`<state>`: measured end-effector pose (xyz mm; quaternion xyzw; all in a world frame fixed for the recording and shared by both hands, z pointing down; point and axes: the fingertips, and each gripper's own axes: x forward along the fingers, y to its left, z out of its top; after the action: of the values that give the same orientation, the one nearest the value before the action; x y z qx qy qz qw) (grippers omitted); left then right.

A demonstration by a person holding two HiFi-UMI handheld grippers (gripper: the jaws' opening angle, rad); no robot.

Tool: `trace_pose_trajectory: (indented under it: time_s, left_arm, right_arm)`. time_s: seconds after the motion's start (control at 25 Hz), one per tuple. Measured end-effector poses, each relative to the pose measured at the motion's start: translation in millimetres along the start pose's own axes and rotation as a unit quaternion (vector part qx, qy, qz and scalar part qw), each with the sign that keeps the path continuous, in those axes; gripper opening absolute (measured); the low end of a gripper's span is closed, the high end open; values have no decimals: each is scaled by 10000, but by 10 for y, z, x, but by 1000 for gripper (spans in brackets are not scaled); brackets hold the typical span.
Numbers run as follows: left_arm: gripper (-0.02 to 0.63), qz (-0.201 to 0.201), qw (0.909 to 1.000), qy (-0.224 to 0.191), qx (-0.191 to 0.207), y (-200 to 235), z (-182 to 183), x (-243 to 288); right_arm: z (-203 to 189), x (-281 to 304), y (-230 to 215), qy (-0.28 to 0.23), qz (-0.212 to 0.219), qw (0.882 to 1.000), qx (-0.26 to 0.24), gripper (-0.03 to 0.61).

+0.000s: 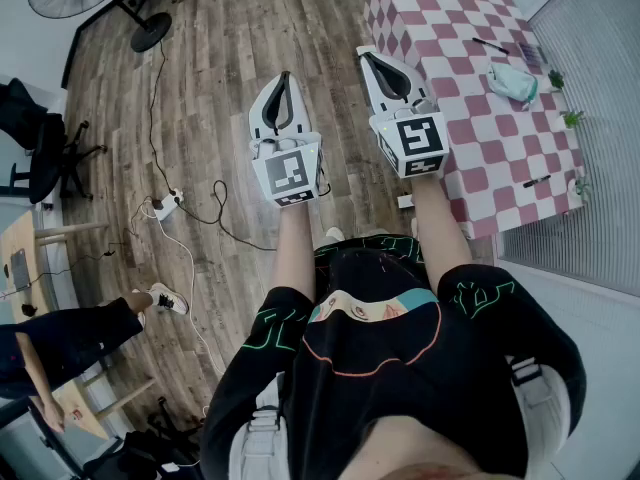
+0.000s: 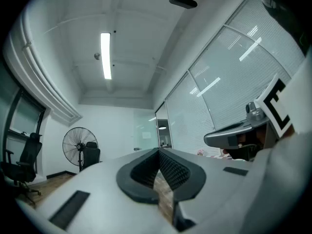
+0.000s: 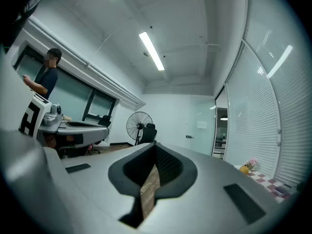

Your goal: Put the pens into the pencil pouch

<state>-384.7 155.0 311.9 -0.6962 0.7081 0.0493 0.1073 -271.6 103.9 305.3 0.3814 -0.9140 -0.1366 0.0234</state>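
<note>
Left tool [image 1: 285, 78], right tool [image 1: 370, 58]: closed, empty, near checkered tabletop [image 1: 480, 168] edge. Approach step; next: open, reach black pen [image 1: 490, 45] beside pencil pouch [image 1: 513, 83].

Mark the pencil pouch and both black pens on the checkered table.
pencil pouch [image 1: 513, 84], head view, middle of its pale green body.
far pen [image 1: 490, 45], head view, middle of its barrel.
near pen [image 1: 536, 181], head view, middle of its barrel.
</note>
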Motion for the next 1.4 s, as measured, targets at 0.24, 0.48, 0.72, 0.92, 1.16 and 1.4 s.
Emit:
trace_pose_trajectory:
  time_s: [0.24, 0.48, 0.72, 0.92, 1.16, 1.4]
  left_arm:
    - [-5, -77, 9999, -14, -95, 71, 33, -10]
    - [-5, 2, 9996, 45, -269, 144, 26, 61]
    - [-5, -48, 9993, 48, -358, 226, -8, 101]
    - [-5, -95, 9985, 105, -533, 280, -124, 112]
    - [-5, -287, 9972, 78, -680, 222, -155, 250]
    - [-5, -392, 9958, 17, -825, 185, -187, 465]
  right_arm:
    - [52, 35, 108, -35, 104, 9997, 226, 3]
    - [27, 57, 36, 56, -44, 9998, 211, 3]
    - [-15, 128, -18, 150, -236, 9989, 369, 3]
    - [-91, 124, 52, 273, -276, 9989, 269, 3]
    - [-81, 125, -122, 364, -520, 9977, 222, 3]
    - [-90, 202, -253, 400, -585, 9975, 69, 3]
